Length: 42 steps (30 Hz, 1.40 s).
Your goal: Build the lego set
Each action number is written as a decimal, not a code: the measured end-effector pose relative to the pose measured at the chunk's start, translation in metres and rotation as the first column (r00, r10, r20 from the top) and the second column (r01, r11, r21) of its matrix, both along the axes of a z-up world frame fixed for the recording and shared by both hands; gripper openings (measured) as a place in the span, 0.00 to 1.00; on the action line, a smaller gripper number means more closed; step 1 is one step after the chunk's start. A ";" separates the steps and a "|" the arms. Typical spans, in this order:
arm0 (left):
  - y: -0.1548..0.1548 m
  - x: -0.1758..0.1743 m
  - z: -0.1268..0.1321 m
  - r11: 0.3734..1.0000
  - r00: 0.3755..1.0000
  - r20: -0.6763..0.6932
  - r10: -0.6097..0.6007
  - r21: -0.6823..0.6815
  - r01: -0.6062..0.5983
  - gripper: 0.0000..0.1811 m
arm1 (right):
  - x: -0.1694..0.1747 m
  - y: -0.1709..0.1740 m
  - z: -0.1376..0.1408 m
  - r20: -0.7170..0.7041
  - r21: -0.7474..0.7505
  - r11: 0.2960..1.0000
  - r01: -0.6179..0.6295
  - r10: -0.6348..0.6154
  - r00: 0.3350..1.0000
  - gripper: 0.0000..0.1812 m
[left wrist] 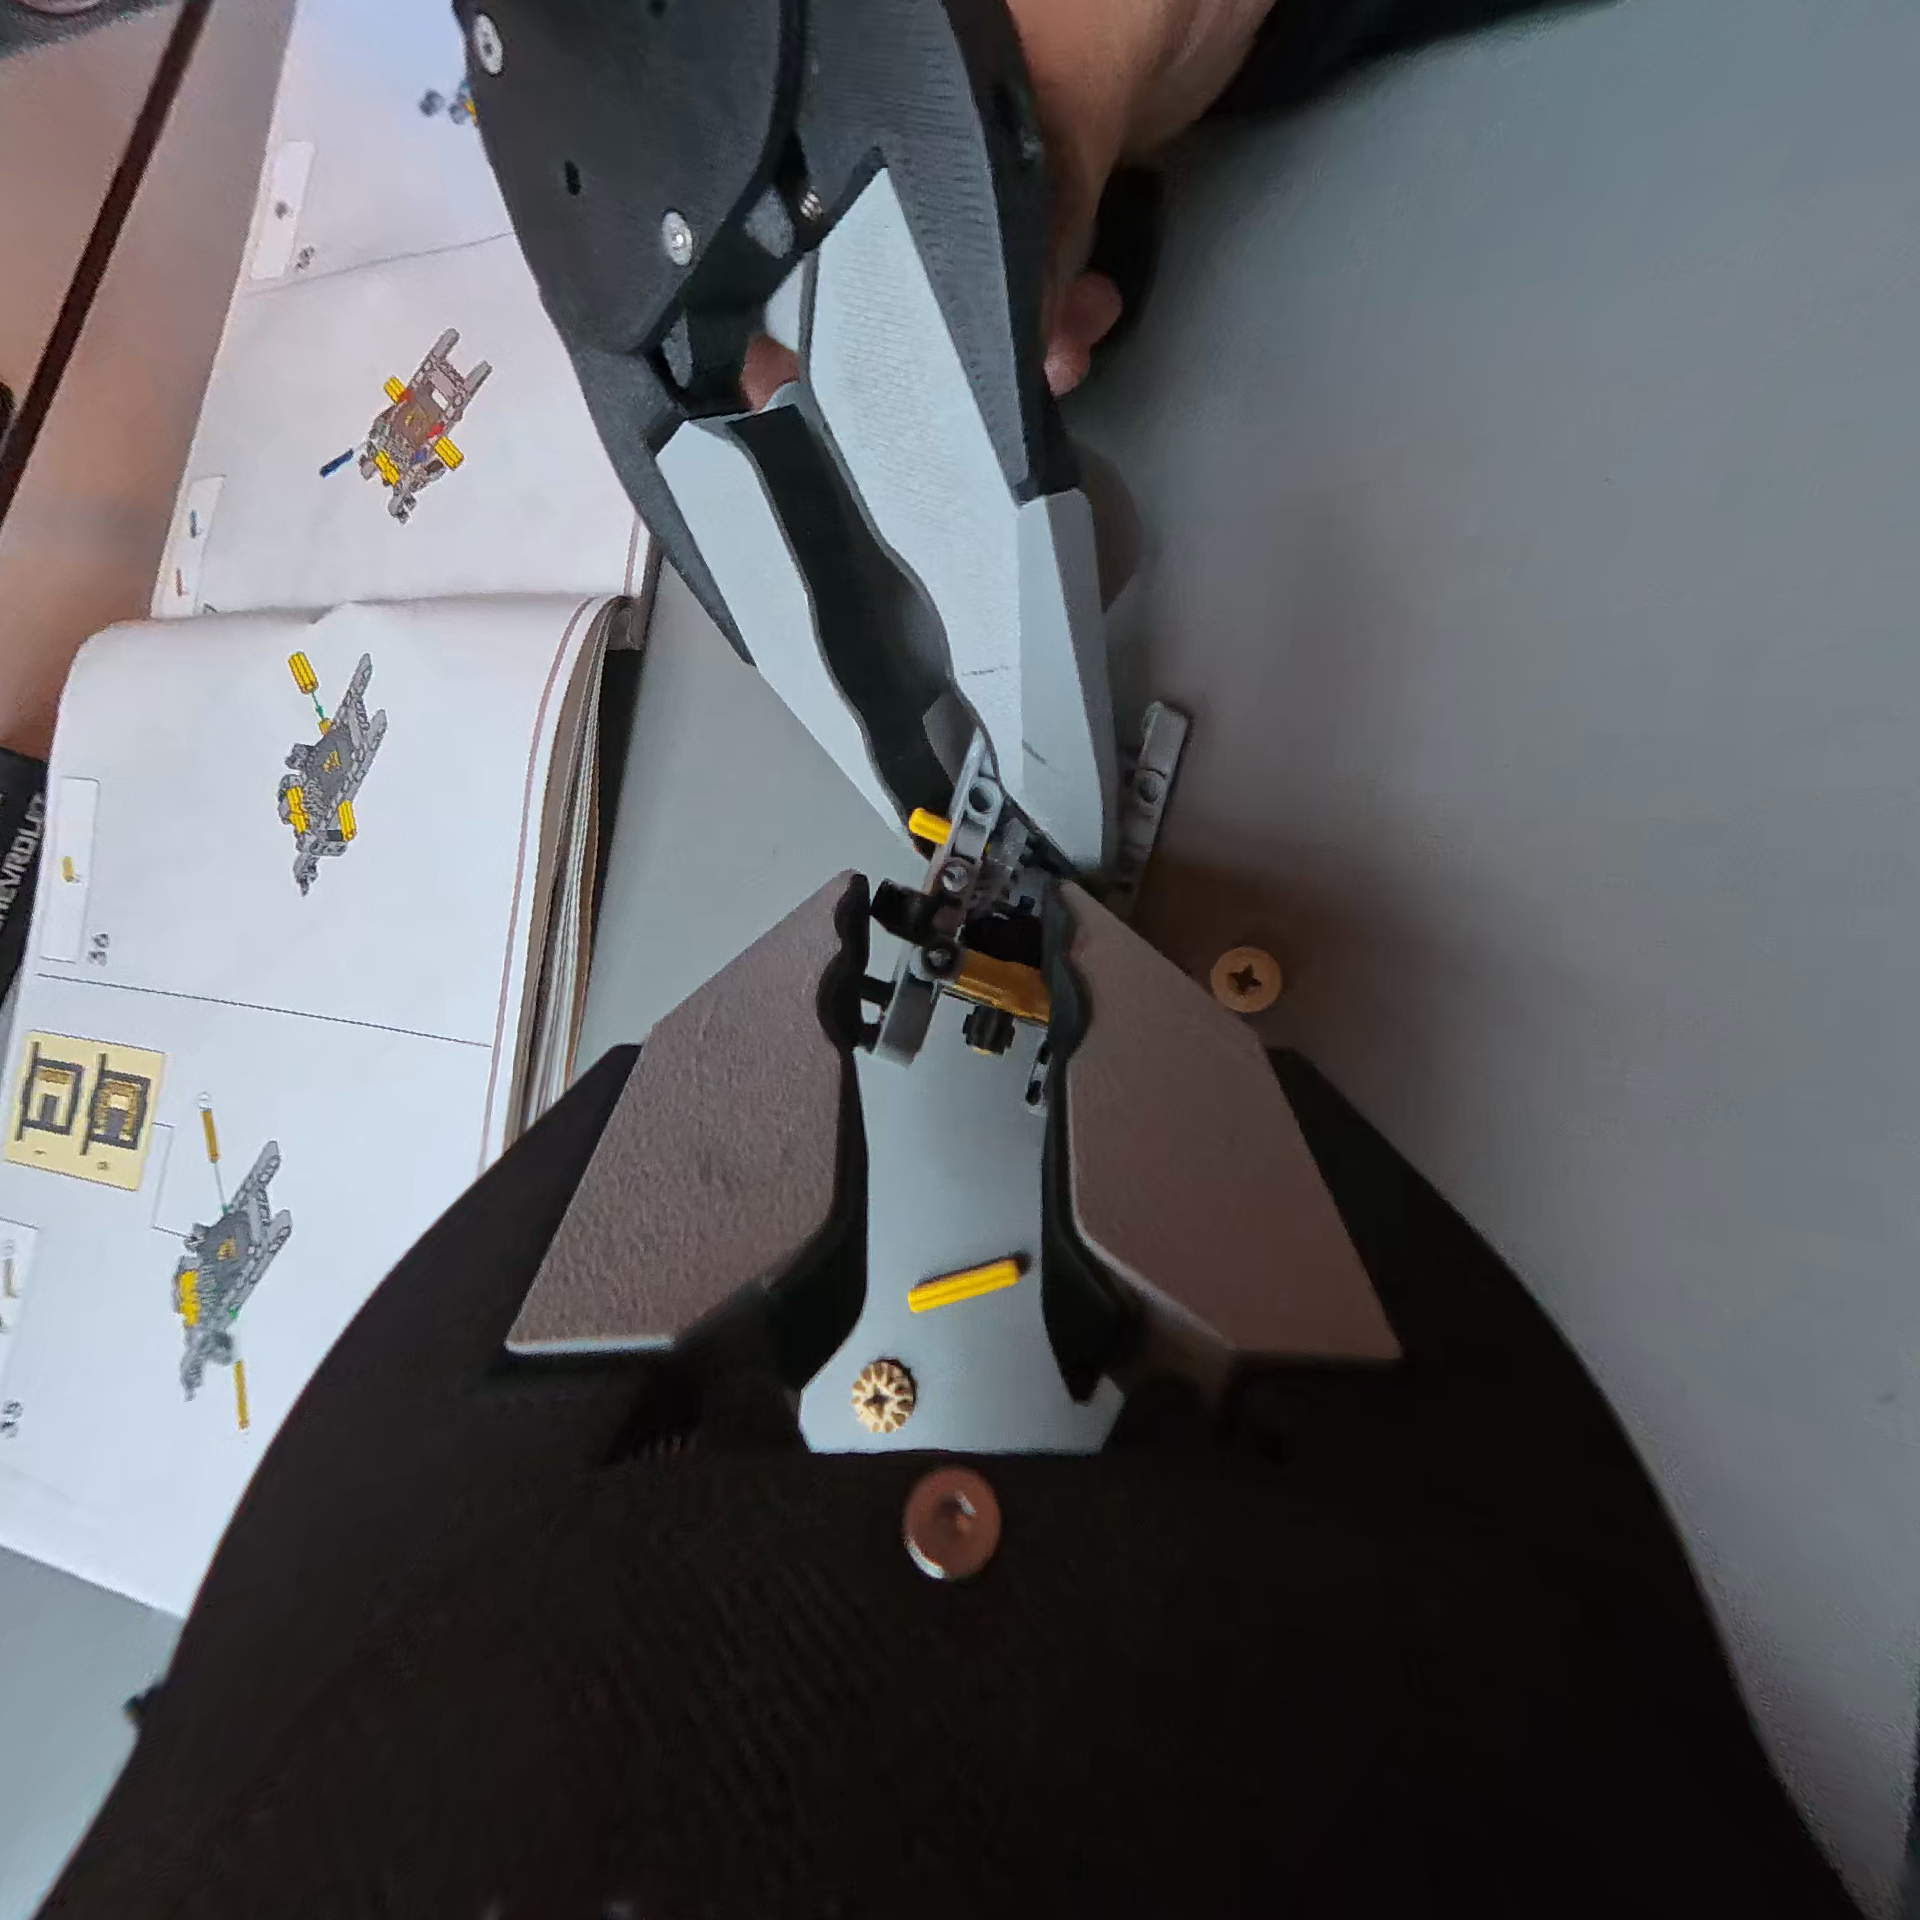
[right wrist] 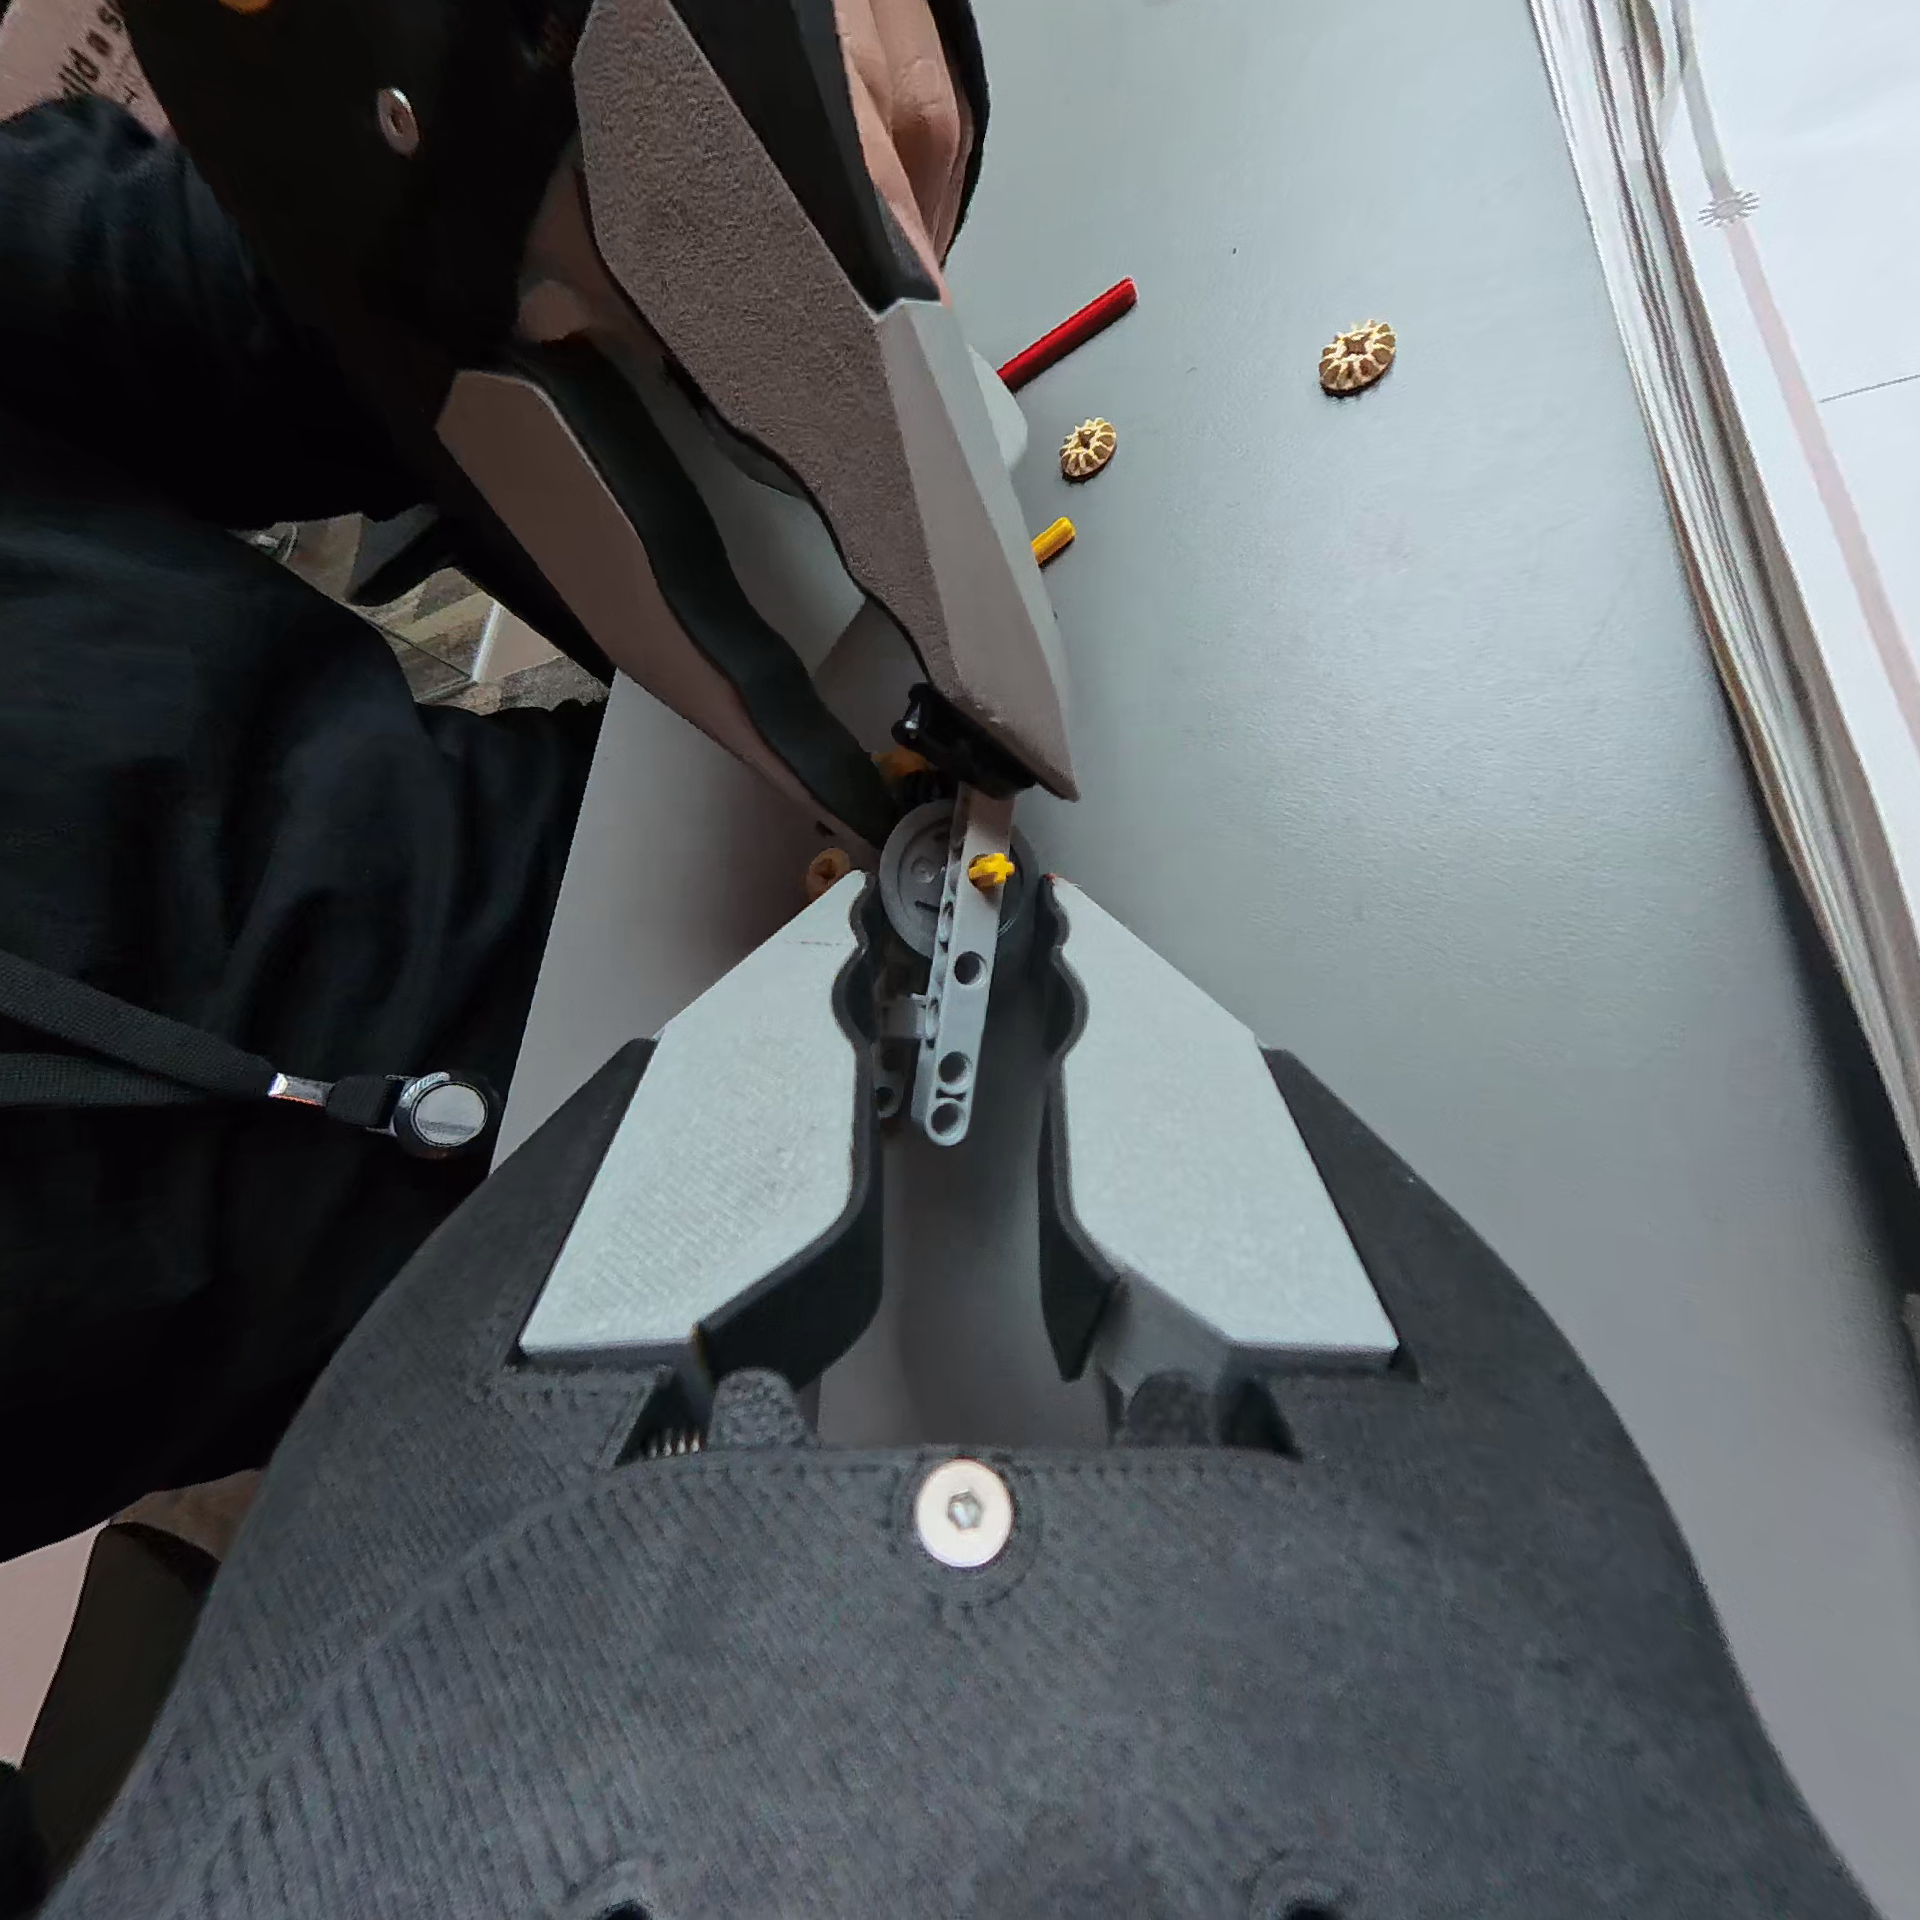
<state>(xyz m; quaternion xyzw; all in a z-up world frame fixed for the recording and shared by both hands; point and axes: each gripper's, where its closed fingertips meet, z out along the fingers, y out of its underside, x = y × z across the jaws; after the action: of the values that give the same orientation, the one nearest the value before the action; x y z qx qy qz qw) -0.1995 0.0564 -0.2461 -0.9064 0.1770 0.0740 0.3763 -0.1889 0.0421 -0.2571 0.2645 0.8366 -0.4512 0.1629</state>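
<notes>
Gripping one small grey-and-yellow beam-and-pin lego assembly (left wrist: 961, 935) from opposite ends: left gripper (left wrist: 956, 914) and right gripper (right wrist: 951, 914), each clamped narrow, above grey table (left wrist: 1558, 727).

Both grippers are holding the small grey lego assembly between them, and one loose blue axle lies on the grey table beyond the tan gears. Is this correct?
Nearly: the loose axle is red, not blue, as the right wrist view shows. The rest holds: the left gripper and right gripper both clamp the small grey lego assembly, and the axle lies on the grey table beyond the tan gears.
</notes>
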 end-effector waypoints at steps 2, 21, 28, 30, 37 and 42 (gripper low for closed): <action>0.000 0.000 0.001 1.000 0.999 -0.031 -0.010 0.001 0.010 0.16 | 0.000 0.000 0.000 -0.001 -0.003 1.000 -0.002 0.002 1.000 0.14; -0.004 0.004 0.002 0.999 0.998 0.041 -0.043 0.022 0.043 0.15 | 0.006 -0.001 -0.001 -0.056 0.025 0.998 -0.051 0.053 0.997 0.14; -0.002 0.002 0.006 0.998 0.999 0.034 -0.026 0.050 0.024 0.13 | 0.005 0.003 0.001 -0.093 0.046 0.998 -0.039 0.044 0.995 0.12; -0.002 0.001 0.004 0.999 0.999 0.051 -0.013 0.045 0.011 0.13 | 0.002 0.006 0.003 -0.123 0.062 0.998 -0.017 0.025 0.992 0.12; -0.002 -0.006 0.003 0.998 0.992 0.119 0.038 0.049 -0.044 0.13 | -0.011 0.013 0.008 -0.352 0.178 0.981 0.080 -0.013 0.936 0.14; 0.000 -0.009 0.004 0.996 0.994 0.093 0.053 0.060 -0.059 0.13 | -0.009 0.011 0.007 -0.418 0.218 0.973 0.071 0.027 0.908 0.18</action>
<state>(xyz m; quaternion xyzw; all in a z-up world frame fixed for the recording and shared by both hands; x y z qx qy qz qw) -0.2080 0.0560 -0.2426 -0.9011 0.1317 0.0486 0.4103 -0.1979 0.0529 -0.2501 0.1881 0.8952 -0.4000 -0.0569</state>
